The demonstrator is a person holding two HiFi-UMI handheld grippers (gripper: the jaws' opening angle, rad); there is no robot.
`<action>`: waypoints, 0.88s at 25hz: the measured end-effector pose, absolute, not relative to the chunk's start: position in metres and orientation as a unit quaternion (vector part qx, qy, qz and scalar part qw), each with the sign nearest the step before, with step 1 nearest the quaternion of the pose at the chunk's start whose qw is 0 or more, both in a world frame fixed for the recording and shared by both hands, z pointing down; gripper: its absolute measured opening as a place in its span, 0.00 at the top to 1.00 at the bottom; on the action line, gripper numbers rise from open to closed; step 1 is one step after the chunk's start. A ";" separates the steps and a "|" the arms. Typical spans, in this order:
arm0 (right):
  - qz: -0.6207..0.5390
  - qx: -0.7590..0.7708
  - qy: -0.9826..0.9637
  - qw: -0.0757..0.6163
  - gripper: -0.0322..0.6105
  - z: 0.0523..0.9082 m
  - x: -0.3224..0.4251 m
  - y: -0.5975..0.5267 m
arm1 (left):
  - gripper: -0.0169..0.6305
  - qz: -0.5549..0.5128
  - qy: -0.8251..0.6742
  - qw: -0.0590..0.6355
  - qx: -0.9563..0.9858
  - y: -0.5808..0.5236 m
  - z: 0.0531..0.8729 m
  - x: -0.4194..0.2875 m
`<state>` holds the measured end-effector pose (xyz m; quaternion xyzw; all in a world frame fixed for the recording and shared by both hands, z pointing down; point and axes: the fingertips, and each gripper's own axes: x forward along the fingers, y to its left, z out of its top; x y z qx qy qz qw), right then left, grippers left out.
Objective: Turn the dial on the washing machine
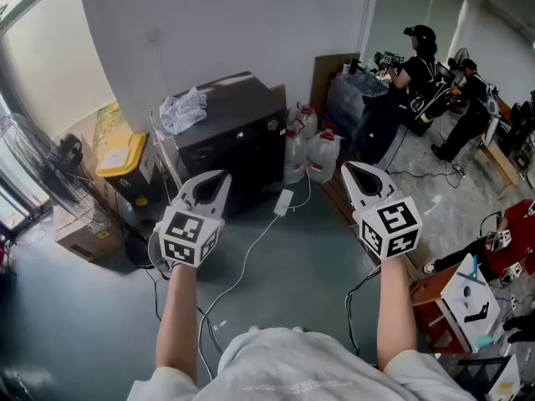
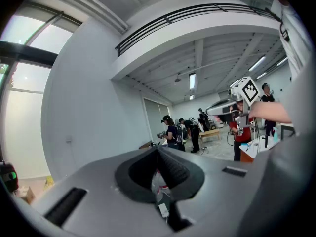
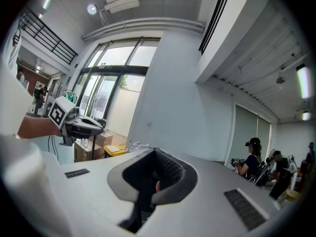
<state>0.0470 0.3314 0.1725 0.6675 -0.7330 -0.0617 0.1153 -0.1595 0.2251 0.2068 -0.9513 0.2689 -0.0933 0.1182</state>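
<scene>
Black washing machine [image 1: 238, 144] stands on the floor by the wall, ahead and well apart from the 2 tools. The left tool [image 1: 216, 180] is nearer than the right tool [image 1: 355, 172]. Both have jaws together, holding nothing.

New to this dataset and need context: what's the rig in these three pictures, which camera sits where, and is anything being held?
No robot here: a person holds a two-jaw gripper in each hand, each carrying a marker cube. The head view looks down from the person's head at the left gripper and right gripper. The other two views ride on the grippers and look along their jaws. Both pairs of jaws are closed and hold nothing. Ahead stands the dark washing machine with a crumpled white bundle on top; water jugs stand beside it. Neither gripper touches it.
</scene>
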 end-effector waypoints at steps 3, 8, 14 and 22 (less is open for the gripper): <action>-0.061 0.665 -0.735 0.116 0.93 0.174 0.053 0.329 | 0.95 -0.092 0.272 0.117 -0.951 0.224 0.207 -0.153; -0.059 0.661 -0.742 0.096 0.93 0.171 0.070 0.330 | 0.95 -0.097 0.279 0.110 -0.949 0.225 0.212 -0.139; -0.056 0.649 -0.754 0.084 0.93 0.182 0.098 0.341 | 0.95 -0.113 0.287 0.111 -0.945 0.239 0.225 -0.114; -0.043 0.641 -0.762 0.083 0.93 0.196 0.124 0.316 | 0.95 -0.124 0.301 0.102 -0.940 0.221 0.236 -0.099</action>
